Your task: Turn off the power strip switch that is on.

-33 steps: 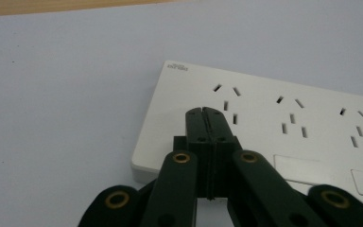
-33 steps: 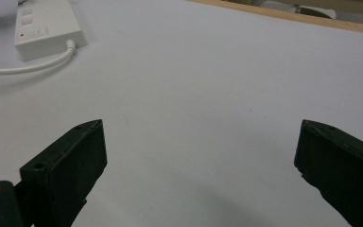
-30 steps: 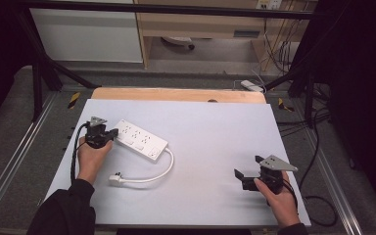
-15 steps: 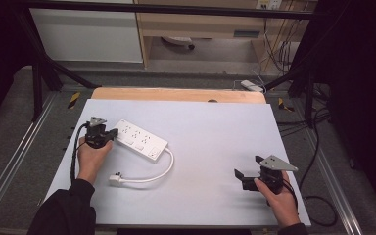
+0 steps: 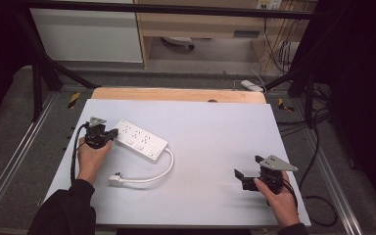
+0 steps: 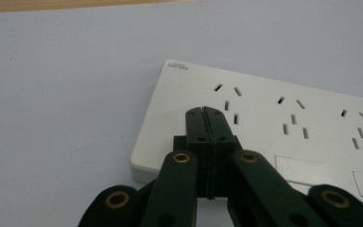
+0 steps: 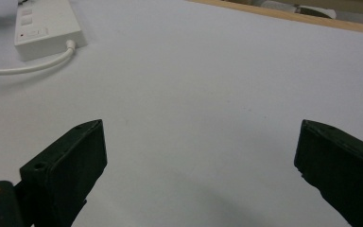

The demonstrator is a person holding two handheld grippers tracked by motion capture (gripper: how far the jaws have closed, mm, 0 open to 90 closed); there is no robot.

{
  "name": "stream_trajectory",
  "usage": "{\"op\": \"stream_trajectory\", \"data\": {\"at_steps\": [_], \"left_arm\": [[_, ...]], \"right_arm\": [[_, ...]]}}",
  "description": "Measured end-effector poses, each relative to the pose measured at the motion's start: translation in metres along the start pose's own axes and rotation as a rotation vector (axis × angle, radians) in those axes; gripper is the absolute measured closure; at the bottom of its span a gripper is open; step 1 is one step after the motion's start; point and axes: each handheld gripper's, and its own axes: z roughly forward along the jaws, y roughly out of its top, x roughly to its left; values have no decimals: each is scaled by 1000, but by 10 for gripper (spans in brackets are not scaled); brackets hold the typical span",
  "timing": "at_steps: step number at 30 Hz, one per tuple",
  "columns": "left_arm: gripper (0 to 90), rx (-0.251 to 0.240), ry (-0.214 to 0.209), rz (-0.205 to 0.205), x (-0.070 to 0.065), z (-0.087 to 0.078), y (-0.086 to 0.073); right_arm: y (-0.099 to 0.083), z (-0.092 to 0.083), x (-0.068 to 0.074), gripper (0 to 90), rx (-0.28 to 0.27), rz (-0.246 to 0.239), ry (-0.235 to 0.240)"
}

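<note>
I have the left gripper [image 5: 108,136] at the near-left end of the white power strip [image 5: 142,140], its jaws pressed flat together with nothing between them and their tips over the strip's top face, just short of the first socket [image 6: 227,97]; the strip lies at a slant on the left half of the grey table [image 5: 215,137]; its white cable [image 5: 159,174] loops toward me and ends in a plug [image 5: 115,179]; my right gripper [image 5: 247,174] hovers well apart at the near-right, jaws wide, holding nothing.
</note>
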Motion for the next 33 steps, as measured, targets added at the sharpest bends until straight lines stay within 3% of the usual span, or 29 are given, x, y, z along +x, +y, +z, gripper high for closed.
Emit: {"op": "stream_trajectory", "data": {"at_steps": [22,33], "left_arm": [[900,-18,-11,-21,2,0,-3],[900,-23,-3,-7,2,1,-5]], "right_arm": [[0,0,0,36,4,5,-1],[0,0,0,36,5,-1,-1]]}}
